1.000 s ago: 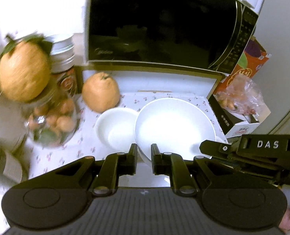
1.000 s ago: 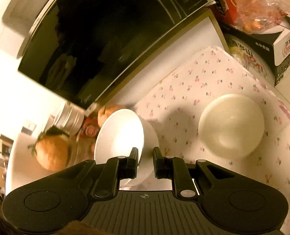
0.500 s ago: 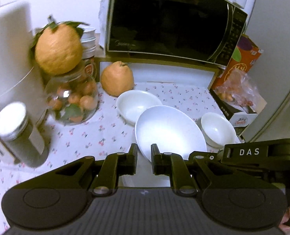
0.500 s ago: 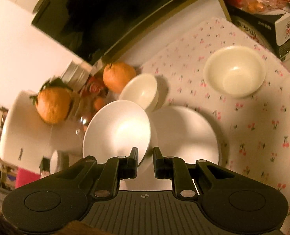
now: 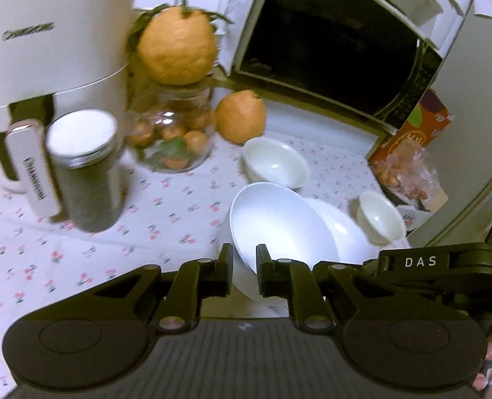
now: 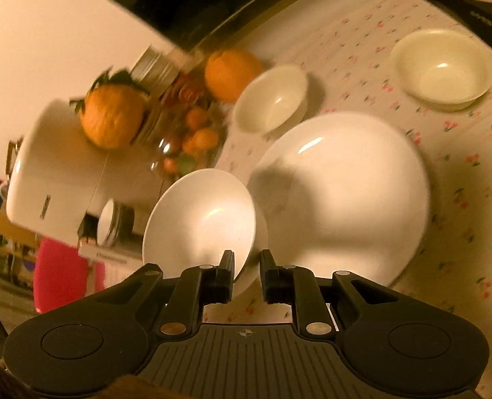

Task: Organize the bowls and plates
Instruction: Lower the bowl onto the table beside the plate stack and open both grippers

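Observation:
A tilted white deep plate [image 5: 279, 226] hangs low over the flowered cloth [image 5: 113, 232], and my left gripper [image 5: 242, 266] is shut on its near rim. In the right wrist view my right gripper [image 6: 246, 272] is shut on the rim of a tilted white plate [image 6: 199, 219]. It looks like the same one. The right gripper's black body [image 5: 422, 262] reaches in by that plate's right side. A larger white plate [image 6: 345, 193] lies flat on the cloth, partly under the held plate. Beyond stand two small white bowls [image 6: 272, 103] [image 6: 442, 66].
A microwave [image 5: 329, 50] stands at the back. To the left are a glass jar of small oranges [image 5: 169, 139] with a big orange [image 5: 176, 46] on top, a loose orange [image 5: 241, 116], a dark jar [image 5: 86, 173] and a white appliance [image 5: 46, 33]. A box with a bag [image 5: 409, 153] is on the right.
Both grippers have drawn back and to the left with the plate still gripped. The flat plate, the second bowl, the dark jar and the white appliance have come into view.

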